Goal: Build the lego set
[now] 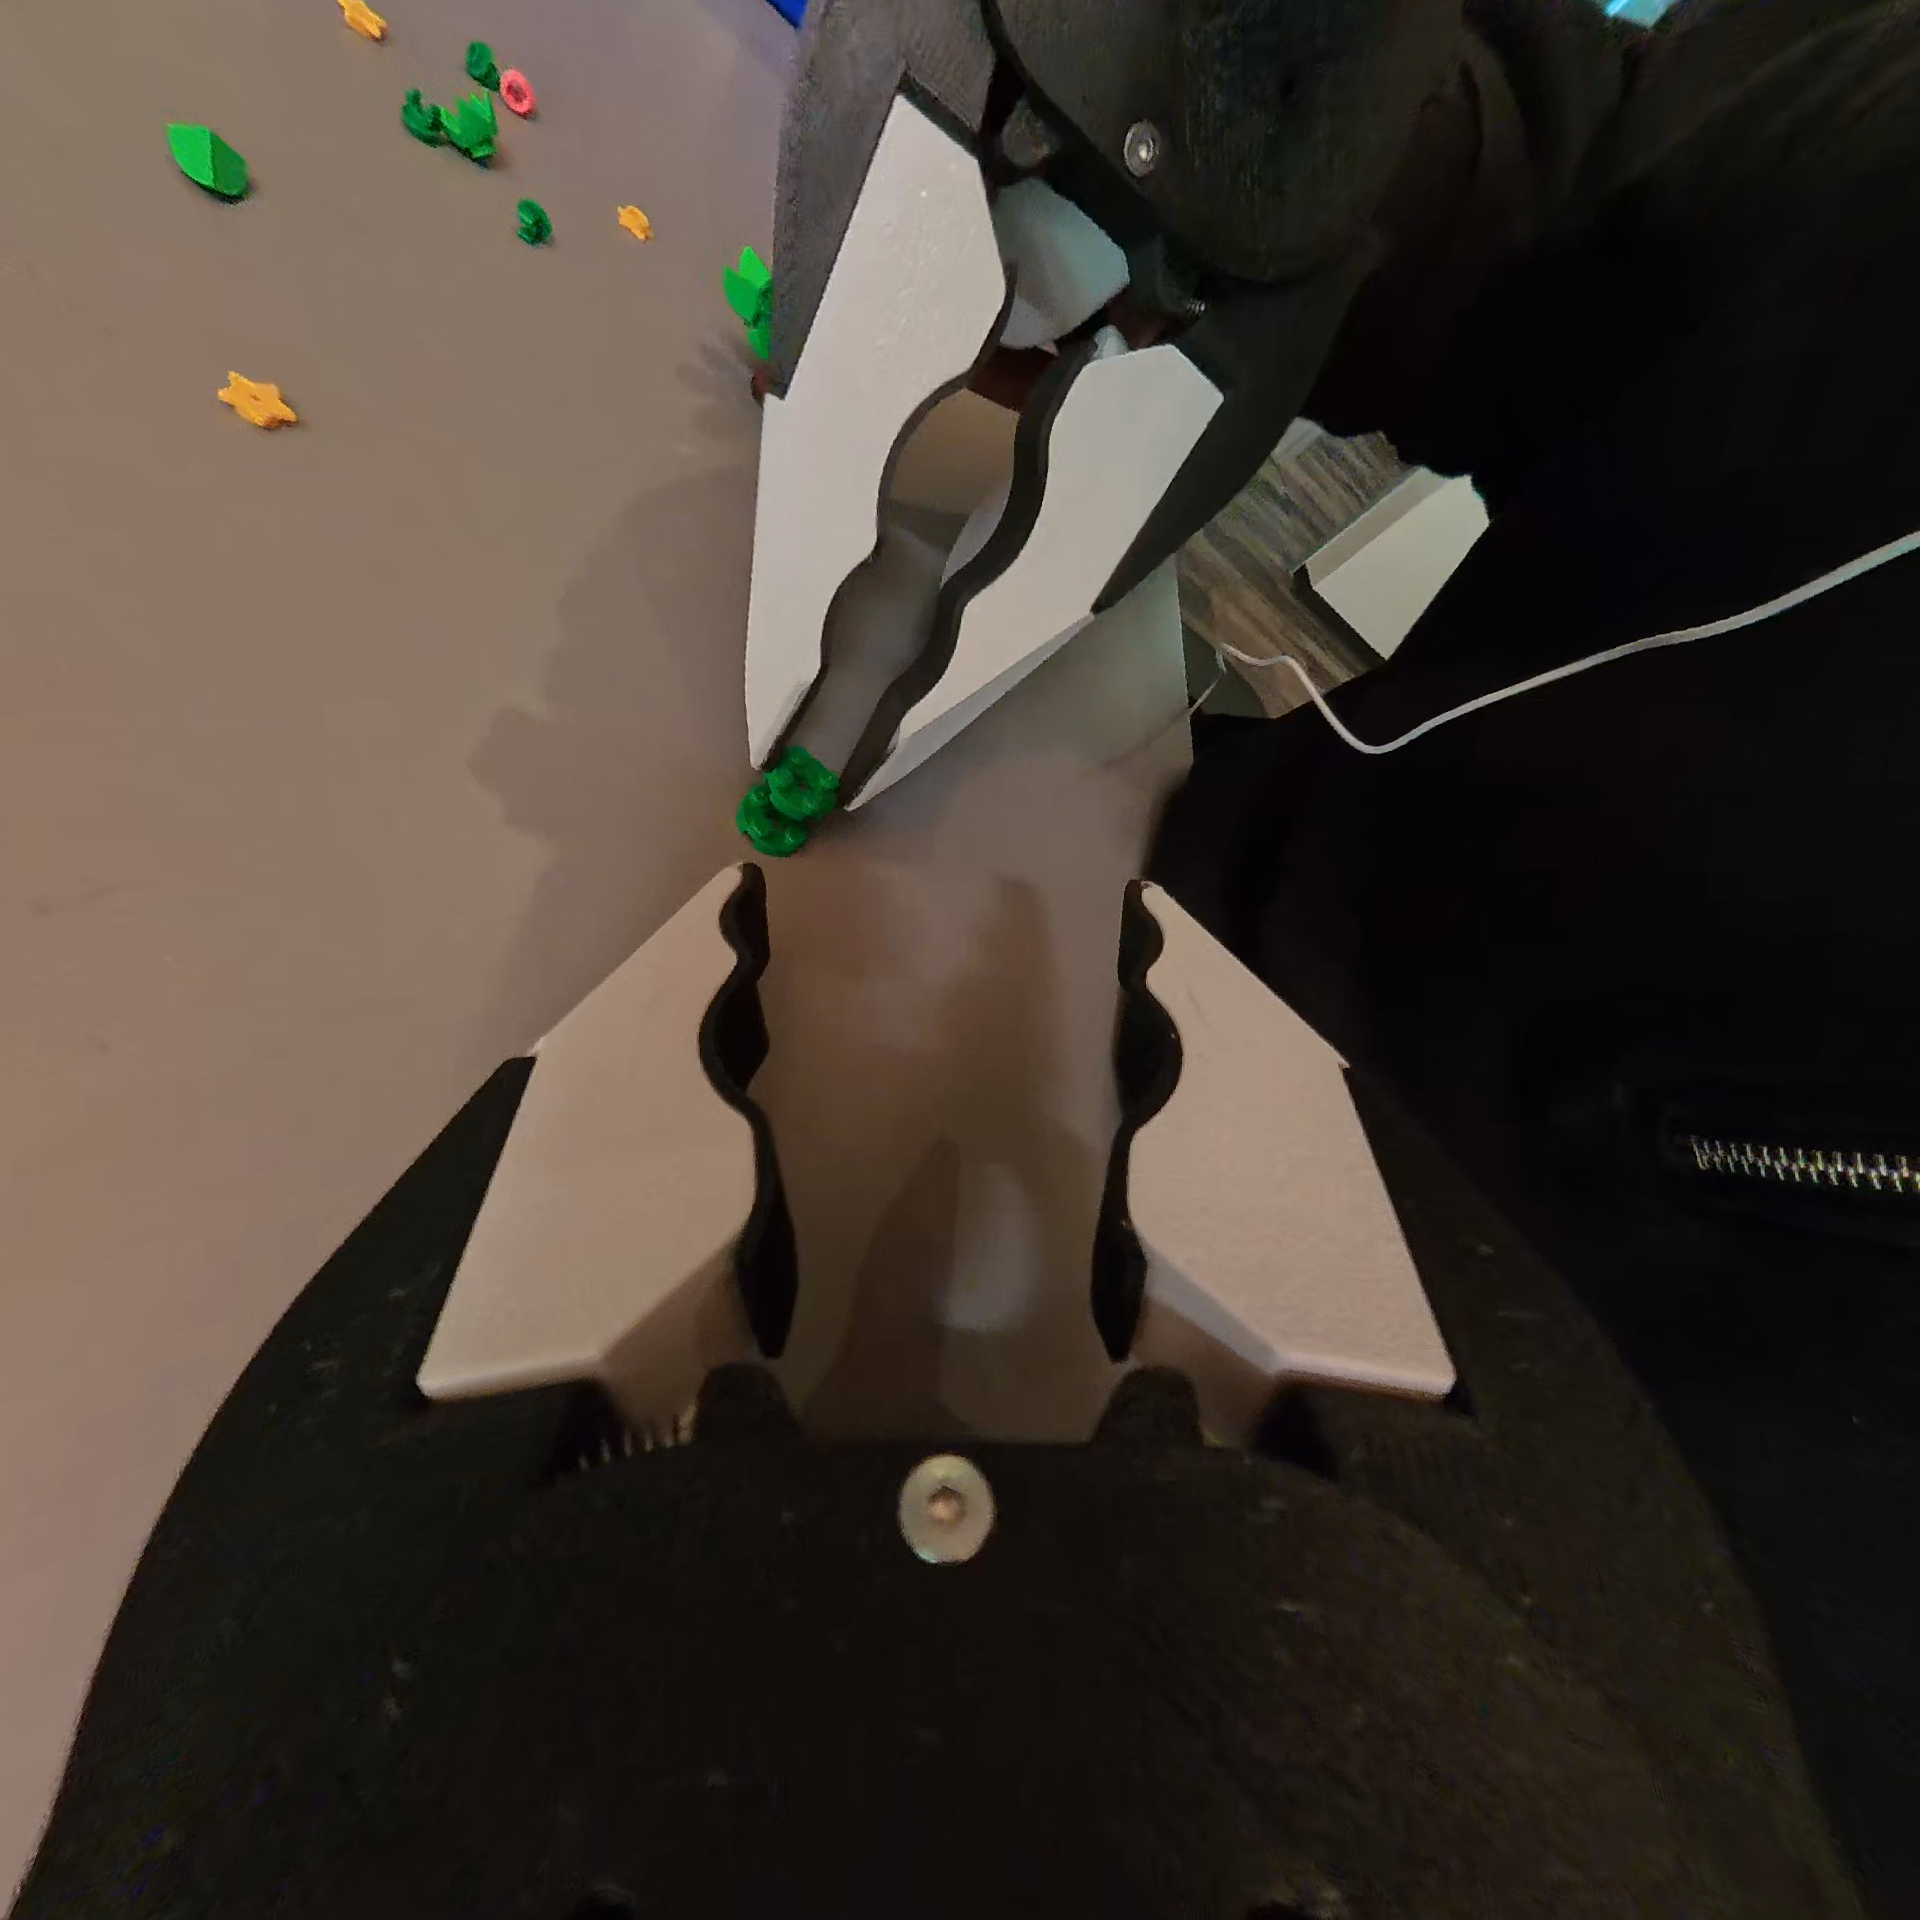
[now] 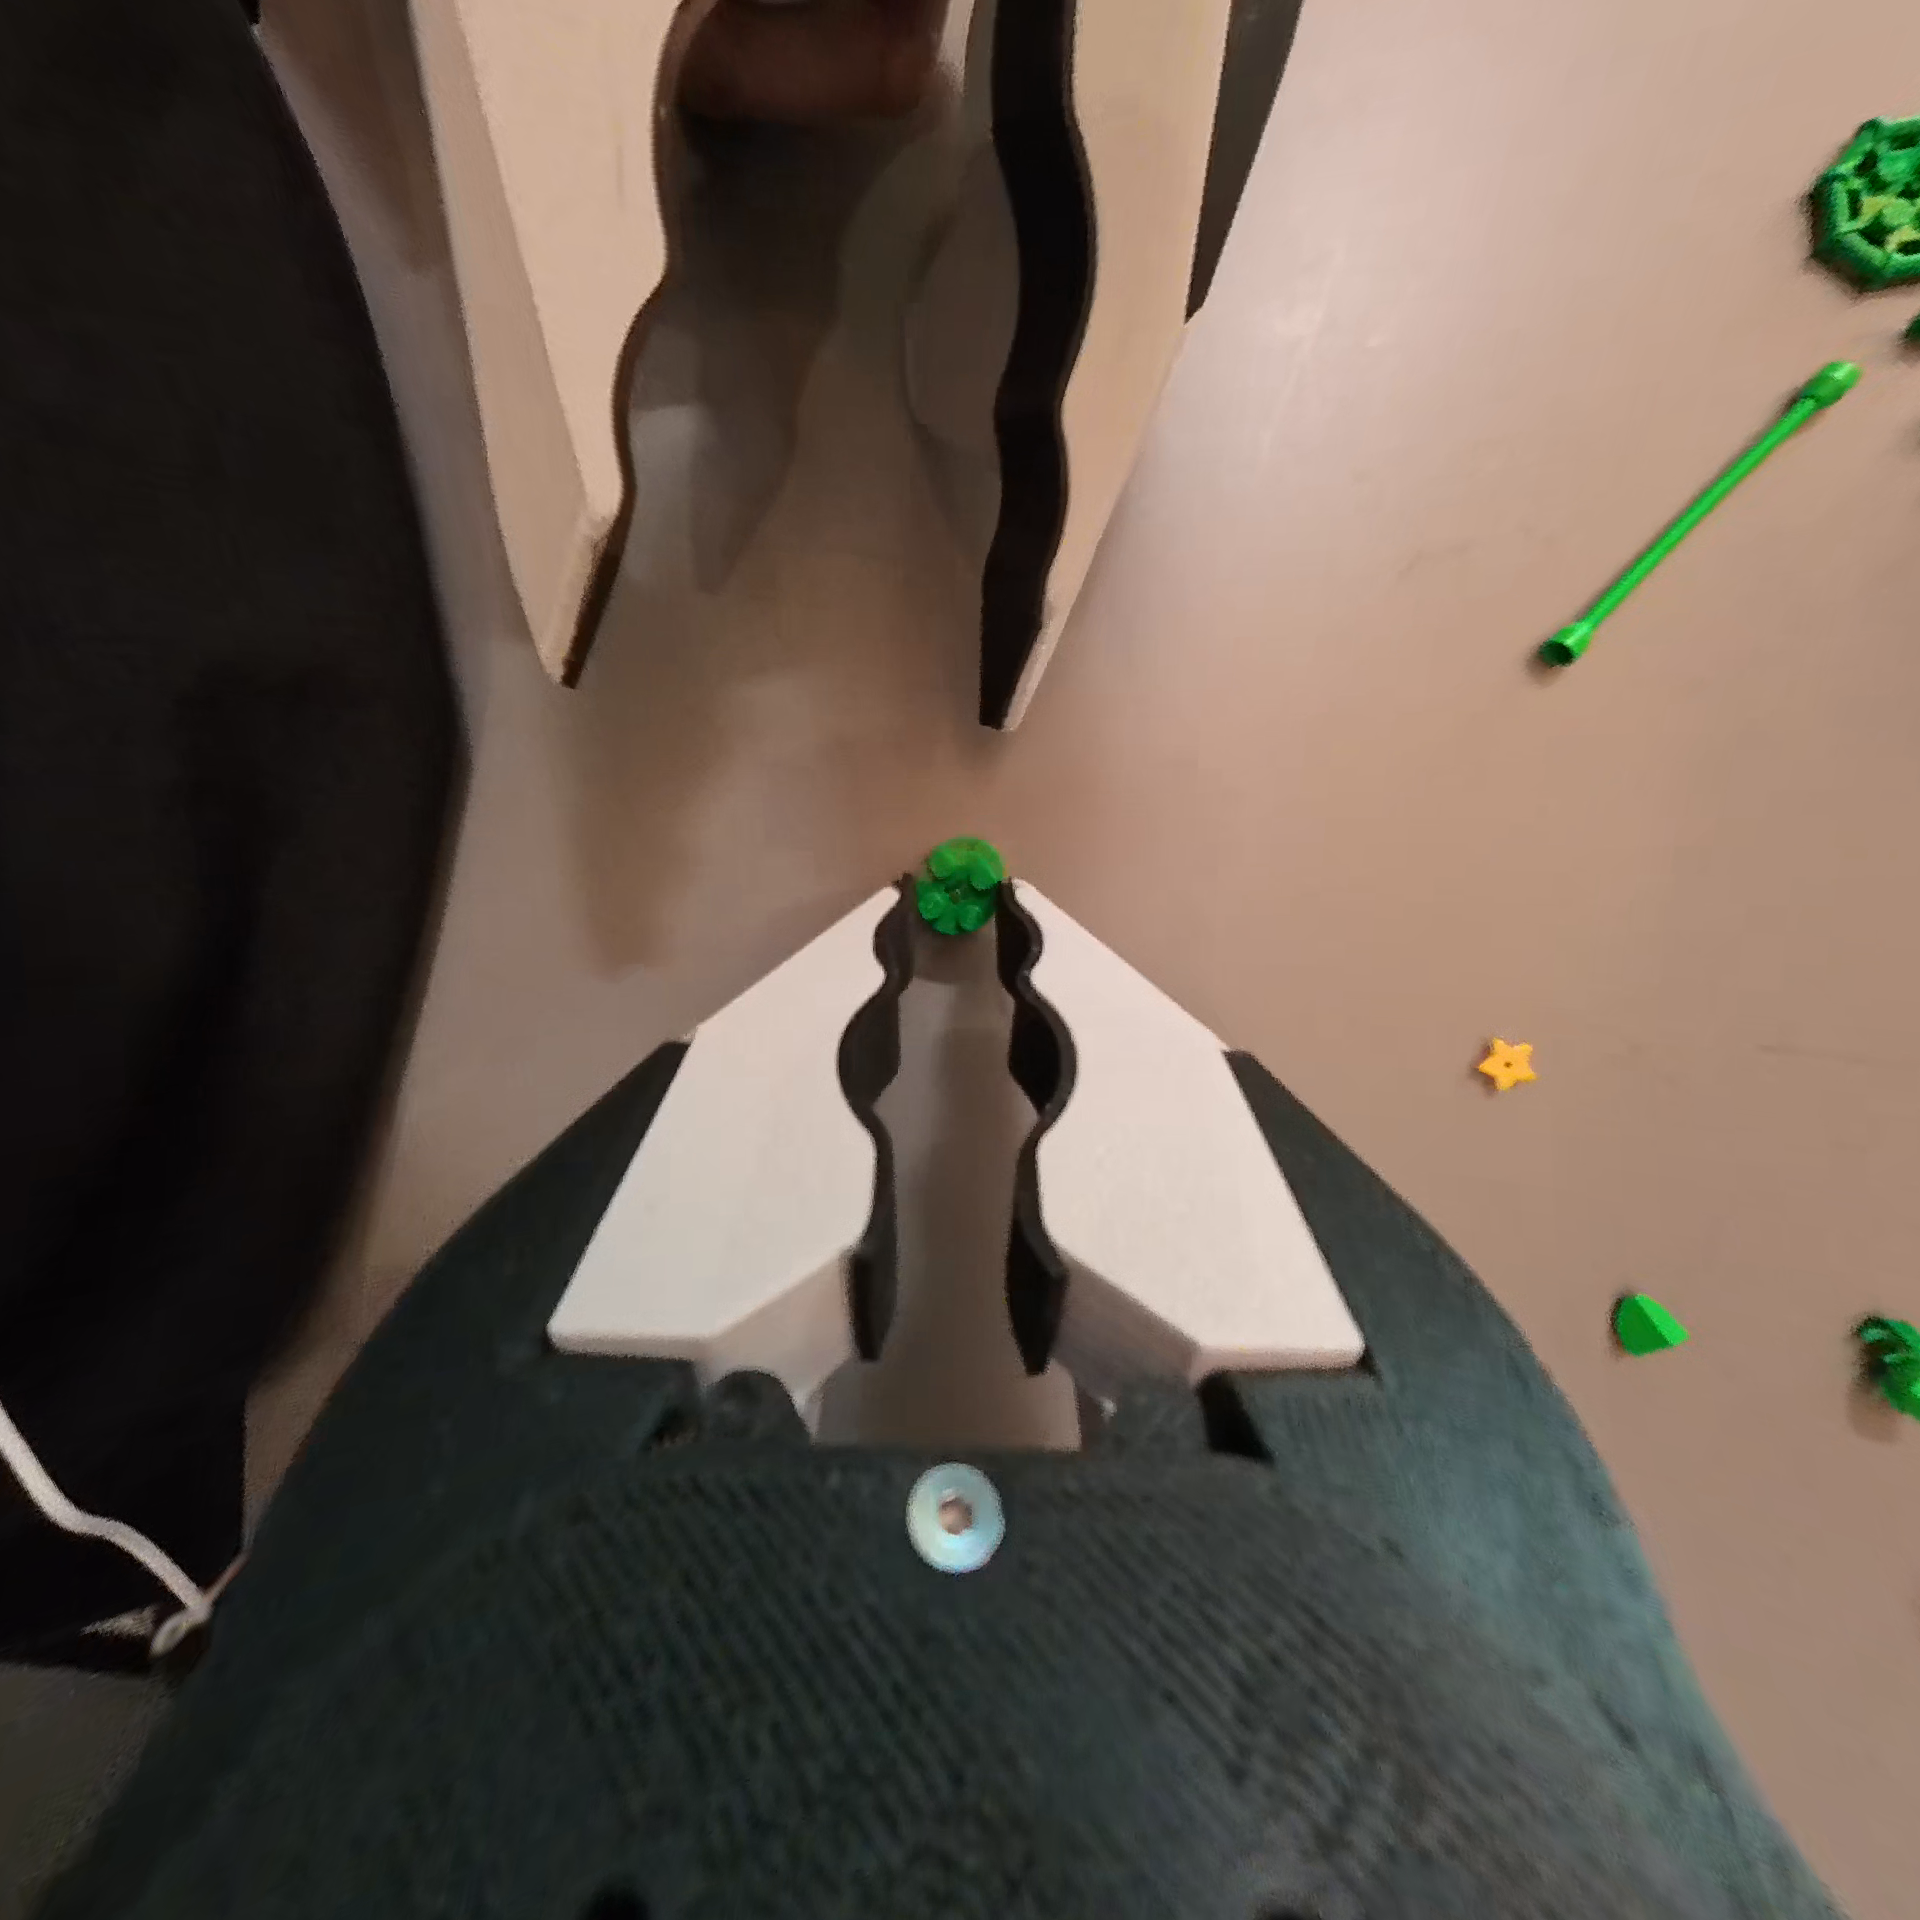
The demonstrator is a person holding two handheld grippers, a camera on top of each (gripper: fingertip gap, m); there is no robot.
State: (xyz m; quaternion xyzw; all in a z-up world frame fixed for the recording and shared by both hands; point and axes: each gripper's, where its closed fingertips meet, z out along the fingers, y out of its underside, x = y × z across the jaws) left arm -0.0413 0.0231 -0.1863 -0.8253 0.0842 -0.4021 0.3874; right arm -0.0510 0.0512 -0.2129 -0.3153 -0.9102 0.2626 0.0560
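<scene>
- Small green round piece (image 2: 958, 900): pinched at the very fingertips of the right hand-held gripper (image 2: 956, 904), just above the desk (image 2: 1351, 831). In the left wrist view the same piece (image 1: 787, 800) looks like two small rounds stacked or clumped; cannot tell whether they are joined.
- Left hand-held gripper (image 1: 940, 883): jaws spread wide, nothing between them, tips facing the green piece and just short of it.
- Step in hand, as judged: a hand-over or a two-handed join of the green piece, with the right side holding and the left side arriving.
- Next move calls for: the left tips lined up around the part of the piece standing proud of the right fingertips, then closed gently. The piece is tiny, so a skewed pinch could flick it out.
- Beyond the green piece, loose on the desk: a long green rod (image 2: 1694, 514), a green wheel-like part (image 2: 1870, 208), a yellow star (image 2: 1505, 1064), a green leaf (image 1: 206, 161), a pink ring (image 1: 516, 91).
- Desk: plain, matt, beige-grey.
- Room: dim. A person's dark clothing (image 1: 1662, 935) and a white cable (image 1: 1558, 675) lie on the far side of the piece from the loose parts.
</scene>
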